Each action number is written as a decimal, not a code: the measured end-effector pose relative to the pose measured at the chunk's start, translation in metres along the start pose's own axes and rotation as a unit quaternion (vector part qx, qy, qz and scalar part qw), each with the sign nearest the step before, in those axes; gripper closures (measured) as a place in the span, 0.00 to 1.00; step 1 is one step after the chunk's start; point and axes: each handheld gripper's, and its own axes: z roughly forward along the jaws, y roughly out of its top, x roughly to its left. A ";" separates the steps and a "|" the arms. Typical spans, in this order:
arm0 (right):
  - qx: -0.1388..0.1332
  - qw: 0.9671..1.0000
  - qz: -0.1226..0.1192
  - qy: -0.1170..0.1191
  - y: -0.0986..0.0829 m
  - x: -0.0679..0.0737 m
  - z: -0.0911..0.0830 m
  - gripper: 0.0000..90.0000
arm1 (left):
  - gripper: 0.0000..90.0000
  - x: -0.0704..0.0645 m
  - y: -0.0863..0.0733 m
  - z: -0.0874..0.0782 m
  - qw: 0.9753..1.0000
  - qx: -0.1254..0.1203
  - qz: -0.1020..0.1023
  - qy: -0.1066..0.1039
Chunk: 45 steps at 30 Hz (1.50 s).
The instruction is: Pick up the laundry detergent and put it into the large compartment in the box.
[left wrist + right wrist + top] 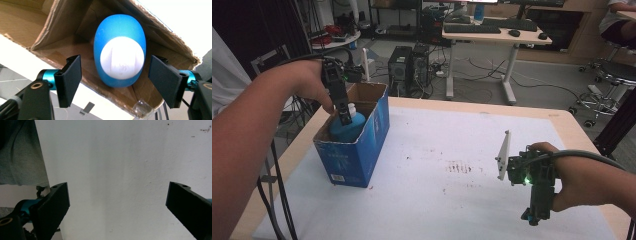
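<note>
— Fingers (71, 78) of the left gripper (116, 80) stand wide apart, one on each side of the blue bottle (119, 53) and clear of it. Nothing is gripped yet.

— Where is the bottle?

— Inside the open cardboard box (356, 150), which sits on the left part of the counter (452, 145). From the high view the left gripper (345, 119) reaches down into the box from above, with the bottle (347, 129) right under it.

— So which step is this?

— I'd judge it the approach for a grasp, just before closing. Whether the bottle is being taken out or has just been set in, I cannot tell. If it is a pick, the next move calls for going a little lower so the fingers straddle the body, then closing evenly, then lifting straight up so it doesn't catch the box walls.

— And the right gripper (536, 216)?

— Idle, I think. It hangs over the white sheet at the right side of the counter, its fingers (53, 205) spread wide with nothing between them.

— What does each view add?

— The left gripper view looks straight down on the bottle's white cap (122, 58) and shows the gaps to both fingers; the high view cannot resolve those gaps, but it shows where the box stands and how far apart the two hands are.
</note>
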 end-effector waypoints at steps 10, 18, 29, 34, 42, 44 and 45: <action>-0.001 1.000 -0.001 0.000 -0.001 0.000 -0.001 0.05 | 0.20 -0.004 -0.003 -0.014 1.000 -0.003 0.005 0.006; -0.003 1.000 0.003 0.000 -0.002 0.001 -0.002 0.05 | 0.18 -0.012 0.001 -0.028 1.000 -0.003 0.021 0.004; -0.006 1.000 0.003 0.000 -0.004 -0.001 -0.003 0.05 | 0.08 -0.045 0.029 -0.046 0.996 -0.009 0.085 0.022; -0.008 1.000 0.007 0.001 -0.005 -0.002 -0.004 0.05 | 0.07 -0.063 0.048 -0.042 0.992 -0.005 0.125 0.019; -0.009 1.000 0.009 0.002 -0.007 -0.005 -0.004 0.05 | 0.06 -0.085 0.077 -0.026 0.986 -0.003 0.169 0.014; -0.010 1.000 0.009 0.001 -0.007 -0.005 -0.004 0.05 | 0.06 -0.090 0.083 -0.020 0.983 -0.004 0.181 0.012; -0.011 1.000 0.009 0.002 -0.007 -0.006 -0.004 0.05 | 0.04 -0.092 0.085 -0.018 0.982 -0.005 0.186 0.012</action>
